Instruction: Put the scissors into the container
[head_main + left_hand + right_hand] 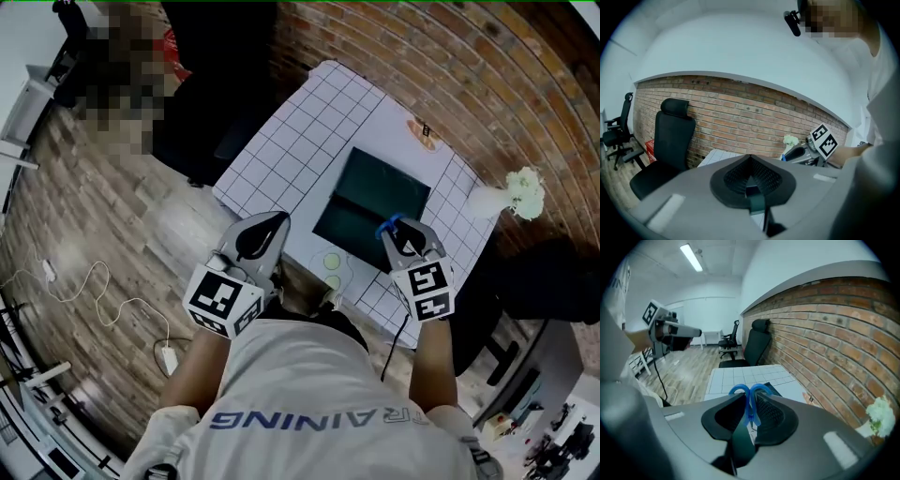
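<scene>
Two pads of the right gripper (pixel 750 405) are pinched on the scissors (pixel 750 395), clamping them just below the blue loops. The loops stick out past the jaw tips, and the rest of the scissors is hidden between the pads. Holding them by the neck most likely keeps the two halves from swinging apart and lets the loops lead the way in.

From the head view, that gripper hangs at the container's (pixel 370 211) near-right corner. The loops sit about at its near rim, so the scissors are held in the air at the edge and are not yet inside. I judge this to be the carry, close to its end. What seems left is to bring the gripper over the dark floor, lower it, and spread the jaws.

Off to the container's near-left, the left gripper (pixel 751 180) has its pads pressed together on nothing. It hangs at the edge of the mat (pixel 281 150), probably parked there because one gripper is enough for this job, which leaves the approach free.

Flat in the middle of the mat, the container is open-topped and looks empty, so nothing blocks a straight drop. A vase (pixel 518 193) of white flowers stands well apart to the container's far right, clear of the gripper's likely path.
</scene>
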Demonstrator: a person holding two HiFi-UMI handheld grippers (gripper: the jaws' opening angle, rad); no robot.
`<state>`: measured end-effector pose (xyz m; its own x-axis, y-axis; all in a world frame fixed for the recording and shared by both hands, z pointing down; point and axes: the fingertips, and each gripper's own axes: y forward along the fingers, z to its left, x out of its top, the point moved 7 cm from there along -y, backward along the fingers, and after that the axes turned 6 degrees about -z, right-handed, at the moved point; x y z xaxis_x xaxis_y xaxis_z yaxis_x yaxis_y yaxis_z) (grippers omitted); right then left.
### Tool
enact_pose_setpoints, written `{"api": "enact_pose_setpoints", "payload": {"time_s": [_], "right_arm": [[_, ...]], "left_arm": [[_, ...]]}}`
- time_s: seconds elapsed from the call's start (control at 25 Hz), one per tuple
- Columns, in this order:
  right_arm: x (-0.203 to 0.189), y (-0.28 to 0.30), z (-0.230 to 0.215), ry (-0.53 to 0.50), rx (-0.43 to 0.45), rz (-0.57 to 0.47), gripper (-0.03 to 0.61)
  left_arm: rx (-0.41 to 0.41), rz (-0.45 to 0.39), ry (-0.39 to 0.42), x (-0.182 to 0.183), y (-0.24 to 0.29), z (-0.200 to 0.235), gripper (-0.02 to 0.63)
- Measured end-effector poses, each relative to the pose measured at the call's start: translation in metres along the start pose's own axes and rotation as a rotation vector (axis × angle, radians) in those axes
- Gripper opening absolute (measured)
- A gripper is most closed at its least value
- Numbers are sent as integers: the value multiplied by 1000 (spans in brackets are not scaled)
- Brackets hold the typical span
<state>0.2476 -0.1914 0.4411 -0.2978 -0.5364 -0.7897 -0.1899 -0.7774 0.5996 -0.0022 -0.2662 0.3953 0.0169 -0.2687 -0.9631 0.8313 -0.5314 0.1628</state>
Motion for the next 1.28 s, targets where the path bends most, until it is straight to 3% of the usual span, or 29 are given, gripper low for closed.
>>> {"api": "enact_pose_setpoints", "payload": {"time_s": [0.2, 0.4, 0.68, 0.96, 1.2, 1.28], "right_arm": [[-19, 50, 24, -184, 52, 176, 95], [-37, 101, 45, -261, 160, 348, 95], [-68, 153, 62, -344, 227, 525, 97], [-79, 172, 67, -359, 242, 592, 99], [-85, 176, 64, -333, 233, 581, 105], [-81, 172, 64, -294, 235, 558, 142]], "left_arm": [[50, 4, -14, -8, -18, 14, 0], [98, 0, -37, -12, -34, 33, 0], [113, -2, -67, -13, -40, 54, 0], [97, -4, -92, -13, -42, 61, 1], [91, 0, -95, -15, -46, 63, 0], [89, -2, -93, -14, -48, 63, 1]]}}
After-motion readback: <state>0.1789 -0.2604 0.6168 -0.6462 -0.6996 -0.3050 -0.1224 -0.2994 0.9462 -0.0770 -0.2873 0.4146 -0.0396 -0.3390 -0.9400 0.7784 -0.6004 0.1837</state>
